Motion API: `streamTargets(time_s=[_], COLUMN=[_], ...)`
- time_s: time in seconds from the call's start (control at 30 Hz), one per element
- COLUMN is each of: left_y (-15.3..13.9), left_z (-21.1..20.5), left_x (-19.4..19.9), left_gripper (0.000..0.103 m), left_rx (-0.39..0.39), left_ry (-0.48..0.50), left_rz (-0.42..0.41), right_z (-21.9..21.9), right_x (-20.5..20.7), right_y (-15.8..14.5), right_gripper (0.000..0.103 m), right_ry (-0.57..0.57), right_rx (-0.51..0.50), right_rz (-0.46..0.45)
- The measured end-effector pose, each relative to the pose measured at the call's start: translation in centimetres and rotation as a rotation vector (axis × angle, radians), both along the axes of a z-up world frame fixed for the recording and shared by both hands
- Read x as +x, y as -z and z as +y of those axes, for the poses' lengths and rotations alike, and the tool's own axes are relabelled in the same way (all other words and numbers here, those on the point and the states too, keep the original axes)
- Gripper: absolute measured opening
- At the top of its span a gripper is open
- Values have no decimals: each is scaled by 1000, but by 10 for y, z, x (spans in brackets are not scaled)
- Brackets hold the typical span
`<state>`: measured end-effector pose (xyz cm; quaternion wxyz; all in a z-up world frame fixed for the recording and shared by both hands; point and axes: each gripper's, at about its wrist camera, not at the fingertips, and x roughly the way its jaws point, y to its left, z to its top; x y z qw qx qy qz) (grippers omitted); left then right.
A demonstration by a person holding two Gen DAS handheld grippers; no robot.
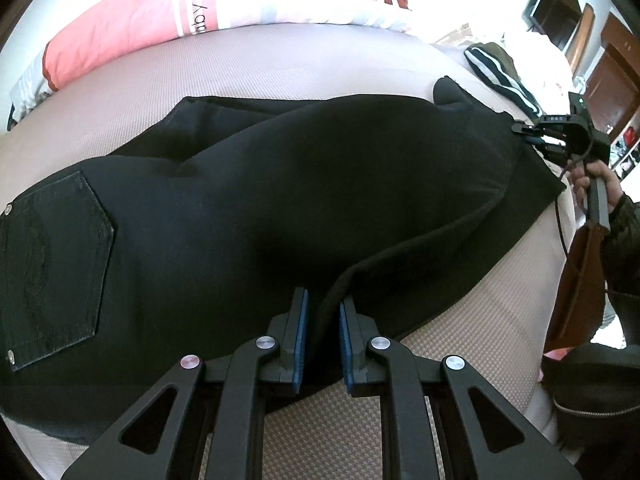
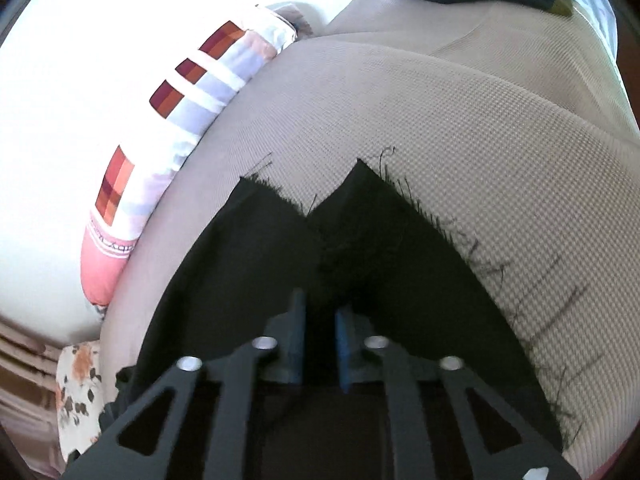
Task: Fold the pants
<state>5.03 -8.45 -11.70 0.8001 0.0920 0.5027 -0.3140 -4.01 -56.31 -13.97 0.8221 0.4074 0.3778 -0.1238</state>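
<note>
A bed [image 1: 460, 360] with a tan, bumpy cover fills both views, and bright light washes out the room behind it. The black pants [image 1: 280, 200] lie flat across the bed. They look dark and smooth, with one leg laid over the other. A back pocket [image 1: 52, 272] with two small metal studs sits at 9 o'clock in the left view. The leg ends are cut rough, with loose black threads [image 2: 540, 300] sticking out onto the cover.

The left gripper [image 1: 323, 340] has blue pads, and its jaws are pinched on the folded edge of the pants at 6 o'clock. The right gripper [image 2: 320, 334] has its jaws nearly closed on the black cloth near the frayed leg ends. In the left view it shows far off at 3 o'clock, held by a hand [image 1: 600, 184].

A pink and white pillow [image 1: 160, 28] with checked squares lies at 12 o'clock. It has writing; only "aby" and "Mama" can be read. A dark striped cloth [image 1: 500, 72] rests at 1 o'clock.
</note>
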Motion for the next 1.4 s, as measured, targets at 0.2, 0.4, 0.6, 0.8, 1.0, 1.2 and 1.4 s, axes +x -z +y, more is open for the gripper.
streamTargets(time_s=[0.2, 0.4, 0.6, 0.8, 1.0, 1.2, 1.4], left_y=[0, 0, -1, 2, 3, 3, 3], left_z=[-2, -4, -9, -10, -8, -6, -5], left_x=[0, -2, -8, -8, -7, -7, -7], left_gripper=[15, 16, 16, 16, 17, 19, 19], left_rx=[9, 19, 47, 53, 39, 37, 33], left_ry=[-3, 28, 72, 69, 54, 48, 40], left_rz=[-4, -28, -63, -72, -59, -57, -55], right_z=[28, 43, 39, 33, 31, 54, 73], right_x=[-22, -67, -92, -97, -107, -98, -88], right_y=[-43, -38, -12, -18, -10, 1, 6], right_gripper=[3, 2, 0, 11, 33, 33, 17], right_ry=[19, 80, 146, 113, 144, 98, 61], right_rx=[-219, -352, -326, -191, -16, 86, 53], right_rz=[-3, 114, 171, 73, 7, -1, -45])
